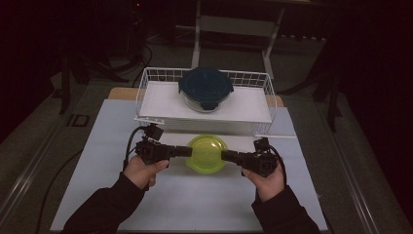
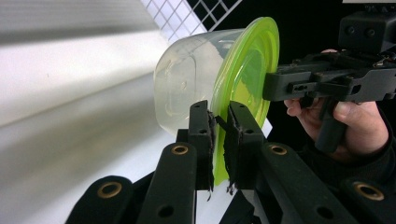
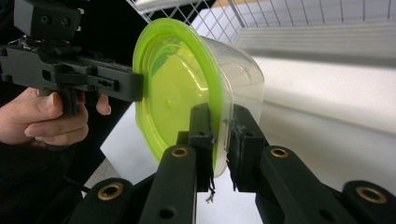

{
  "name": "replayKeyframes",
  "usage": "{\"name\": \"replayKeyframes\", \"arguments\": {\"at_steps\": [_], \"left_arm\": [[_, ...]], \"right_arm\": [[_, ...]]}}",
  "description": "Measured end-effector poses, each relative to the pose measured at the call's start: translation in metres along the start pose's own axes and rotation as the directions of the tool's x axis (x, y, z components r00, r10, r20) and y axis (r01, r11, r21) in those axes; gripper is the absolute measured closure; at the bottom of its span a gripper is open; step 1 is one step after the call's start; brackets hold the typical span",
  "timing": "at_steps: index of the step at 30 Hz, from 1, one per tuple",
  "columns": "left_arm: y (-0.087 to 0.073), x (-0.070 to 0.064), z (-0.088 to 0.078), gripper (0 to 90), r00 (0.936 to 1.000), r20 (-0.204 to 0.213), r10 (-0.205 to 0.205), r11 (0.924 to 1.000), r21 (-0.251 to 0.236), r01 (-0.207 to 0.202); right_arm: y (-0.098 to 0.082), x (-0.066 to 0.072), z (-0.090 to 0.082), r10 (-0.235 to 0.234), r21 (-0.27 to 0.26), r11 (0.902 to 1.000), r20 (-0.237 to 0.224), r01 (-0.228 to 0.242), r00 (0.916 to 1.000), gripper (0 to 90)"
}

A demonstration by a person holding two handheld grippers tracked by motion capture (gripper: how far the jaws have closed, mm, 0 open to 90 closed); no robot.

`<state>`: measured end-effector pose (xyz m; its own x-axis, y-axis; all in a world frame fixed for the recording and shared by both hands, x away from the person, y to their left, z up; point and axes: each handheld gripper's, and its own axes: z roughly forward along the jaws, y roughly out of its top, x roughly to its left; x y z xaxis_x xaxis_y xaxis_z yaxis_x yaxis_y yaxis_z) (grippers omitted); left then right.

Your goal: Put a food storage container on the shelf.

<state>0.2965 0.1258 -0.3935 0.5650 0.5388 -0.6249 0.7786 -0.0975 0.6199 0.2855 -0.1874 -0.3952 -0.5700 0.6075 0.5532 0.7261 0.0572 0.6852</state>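
gripping the rim of a green-lidded clear container [image 1: 207, 153] from opposite sides, the left gripper [image 1: 187, 151] and the right gripper [image 1: 225, 155] are holding it between them above the white table [image 1: 195, 204], just in front of the white wire basket [image 1: 146, 83]. in the left gripper view the left gripper [image 2: 219, 128] is clenching its two black jaws on the edge of the lime lid, the clear tub [image 2: 187, 84] bulging away to the left of the lid, and the other gripper is biting the lid's far edge with the person's hand [image 2: 350, 121] wrapped around its handle. in the right gripper view the right gripper [image 3: 222, 126] is likewise pinching the lid's rim where it is meeting the clear wall, with the opposite gripper closing on the far edge and the person's other hand [image 3: 51, 116] holding it. in the high view the container is sitting level with the lid facing up, the two grippers pointing inward toward each other and the dark sleeves [image 1: 112, 204] coming in from the bottom edge. a second container with a dark blue lid [image 1: 205, 87] is resting inside the basket on its white floor, well apart from the held one and behind it.
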Motion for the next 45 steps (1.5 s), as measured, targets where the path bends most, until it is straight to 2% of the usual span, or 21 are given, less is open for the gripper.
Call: {"name": "replayKeyframes", "arguments": {"at_steps": [12, 18, 27, 30, 31, 36, 45], "left_arm": [[0.023, -0.017, -0.021, 81.2, 0.9994, 0.003, 0.034, 0.9977, -0.058, -0.034], [0.041, -0.027, -0.034, 81.3, 0.9990, 0.002, 0.045, 0.9952, -0.087, -0.044], [0.067, -0.036, -0.045, 81.3, 0.9980, -0.007, 0.063, 0.9918, -0.111, -0.063], [0.073, -0.039, -0.048, 81.3, 0.9977, -0.011, 0.067, 0.9905, -0.119, -0.068], [0.079, -0.041, -0.050, 81.3, 0.9976, -0.011, 0.069, 0.9897, -0.125, -0.070], [0.095, -0.045, -0.056, 81.3, 0.9968, -0.019, 0.077, 0.9875, -0.136, -0.079], [0.121, -0.049, -0.059, 81.3, 0.9949, -0.053, 0.086, 0.9833, -0.156, -0.094]], "right_arm": [[0.027, 0.018, -0.011, -0.046, -0.042, 0.9981, -0.007, 0.045, 0.9989, 81.1], [0.047, 0.029, -0.017, -0.068, -0.084, 0.9943, -0.014, 0.067, 0.9976, 81.2], [0.073, 0.039, -0.023, -0.095, -0.114, 0.9890, -0.004, 0.093, 0.9955, 81.2], [0.078, 0.041, -0.024, -0.098, -0.124, 0.9875, -0.001, 0.097, 0.9952, 81.1], [0.086, 0.043, -0.026, -0.105, -0.135, 0.9855, -0.004, 0.103, 0.9945, 81.1], [0.101, 0.047, -0.028, -0.115, -0.153, 0.9816, 0.007, 0.115, 0.9933, 81.1], [0.128, 0.048, -0.028, -0.116, -0.172, 0.9780, 0.022, 0.118, 0.9931, 81.1]]}}
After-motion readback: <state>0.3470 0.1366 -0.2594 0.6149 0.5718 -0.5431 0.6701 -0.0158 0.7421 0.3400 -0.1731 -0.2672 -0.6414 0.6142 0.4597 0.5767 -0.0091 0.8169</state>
